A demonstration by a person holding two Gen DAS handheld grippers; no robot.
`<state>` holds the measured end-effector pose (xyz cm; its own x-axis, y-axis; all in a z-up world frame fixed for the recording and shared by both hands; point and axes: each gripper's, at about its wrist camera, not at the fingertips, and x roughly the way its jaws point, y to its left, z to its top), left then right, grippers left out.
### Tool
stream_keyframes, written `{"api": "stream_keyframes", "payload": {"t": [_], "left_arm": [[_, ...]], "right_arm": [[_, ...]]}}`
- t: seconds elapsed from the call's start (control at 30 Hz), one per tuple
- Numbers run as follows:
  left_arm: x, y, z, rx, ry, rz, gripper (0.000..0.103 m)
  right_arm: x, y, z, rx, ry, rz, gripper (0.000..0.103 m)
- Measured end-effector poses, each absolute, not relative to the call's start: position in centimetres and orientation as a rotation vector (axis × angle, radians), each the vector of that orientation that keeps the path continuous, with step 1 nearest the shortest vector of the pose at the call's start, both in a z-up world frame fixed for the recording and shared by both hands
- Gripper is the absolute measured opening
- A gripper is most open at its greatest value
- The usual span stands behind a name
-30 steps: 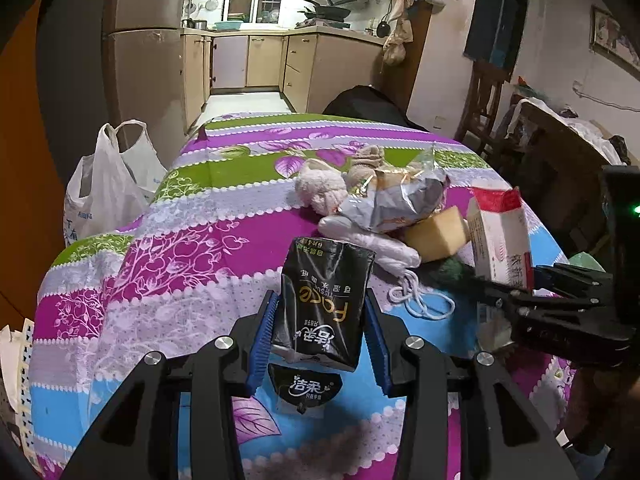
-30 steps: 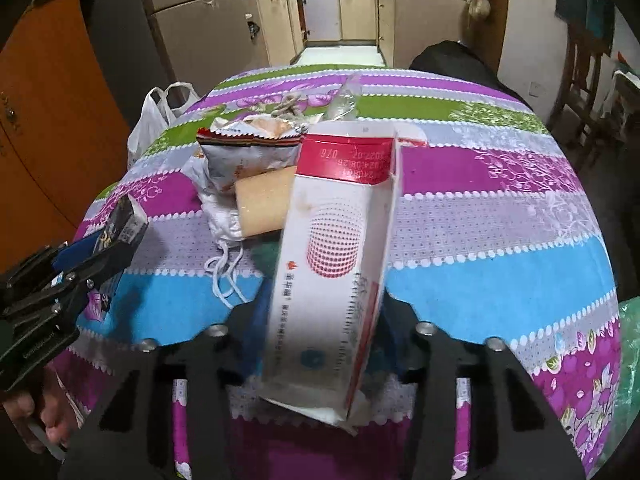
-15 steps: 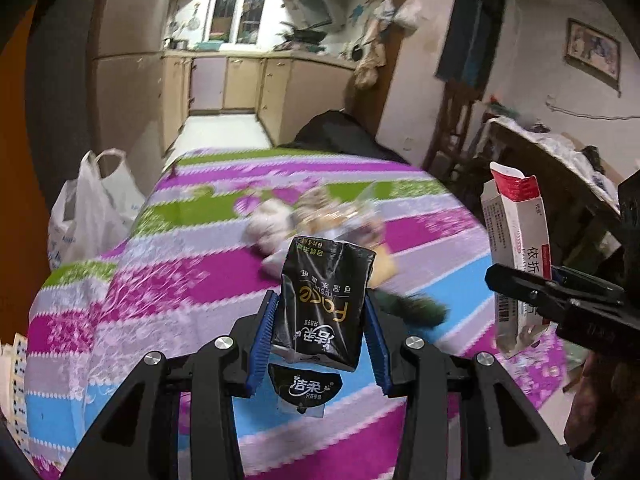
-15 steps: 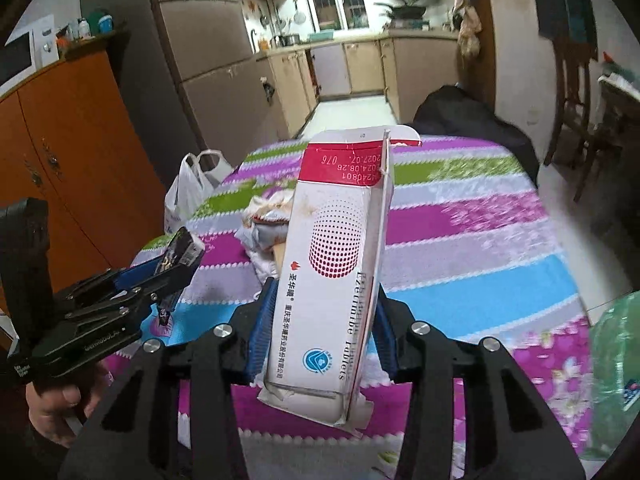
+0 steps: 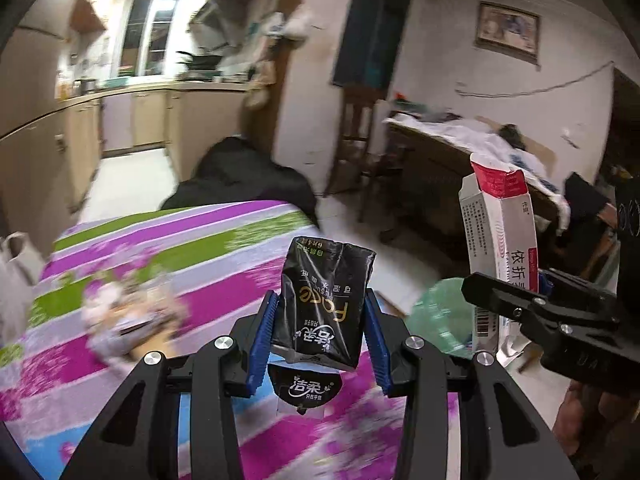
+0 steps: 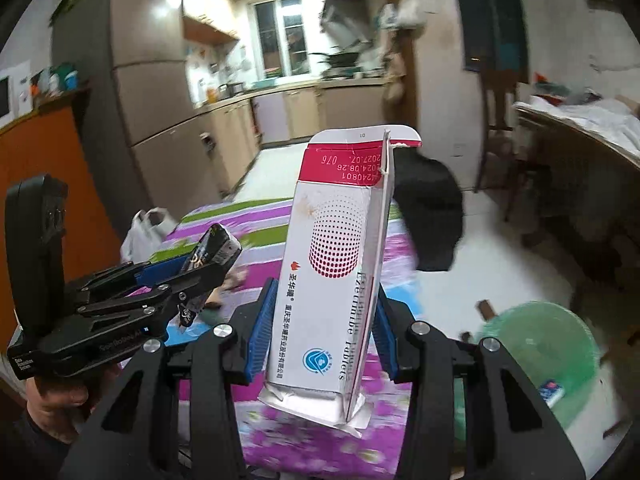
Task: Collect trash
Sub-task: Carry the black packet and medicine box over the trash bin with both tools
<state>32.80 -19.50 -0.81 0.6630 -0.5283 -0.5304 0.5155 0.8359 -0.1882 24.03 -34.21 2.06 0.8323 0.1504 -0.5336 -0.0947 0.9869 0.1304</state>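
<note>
Above the striped table (image 5: 132, 240), left tool (image 5: 320, 332) is clenched on a black tissue pack (image 5: 324, 300) standing upright between its blue pads. Right tool (image 6: 322, 328) grips a red-and-white tablet box (image 6: 332, 276), upright, beside a green bin (image 6: 544, 344).

We see a home: kitchen cabinets (image 6: 224, 136), a refrigerator (image 6: 132, 60), a framed picture (image 5: 507, 30) and a cloth-covered table (image 5: 160, 240).

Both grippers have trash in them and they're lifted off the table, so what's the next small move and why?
Probably carry both over the green bag on the floor to the right of the table and let go there. The left gripper is clamped on the black tissue pack and the right gripper on the red and white medicine box, and the bag stands open.
</note>
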Motion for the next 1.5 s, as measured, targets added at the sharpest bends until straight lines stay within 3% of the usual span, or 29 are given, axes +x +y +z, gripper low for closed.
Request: {"api": "stream_keyframes", "payload": {"t": [0.77,1.07,1.5], "left_arm": [[32.0,-41.1,2.0,0.107,0.661,-0.781,0.043],[34.3,-49.3,-0.4,0.158,0.756,-0.816,0.043],[37.7,-55.1,-6.9,0.152,0.894,-0.865,0.043]], "right_arm": [[18.0,-53.5,1.4,0.2,0.641,-0.143,0.043],[19.3,-58.7,-0.4,0.279,0.765,-0.151,0.043],[22.3,-62.8,-5.0,0.376,0.931,-0.129,0.043]]}}
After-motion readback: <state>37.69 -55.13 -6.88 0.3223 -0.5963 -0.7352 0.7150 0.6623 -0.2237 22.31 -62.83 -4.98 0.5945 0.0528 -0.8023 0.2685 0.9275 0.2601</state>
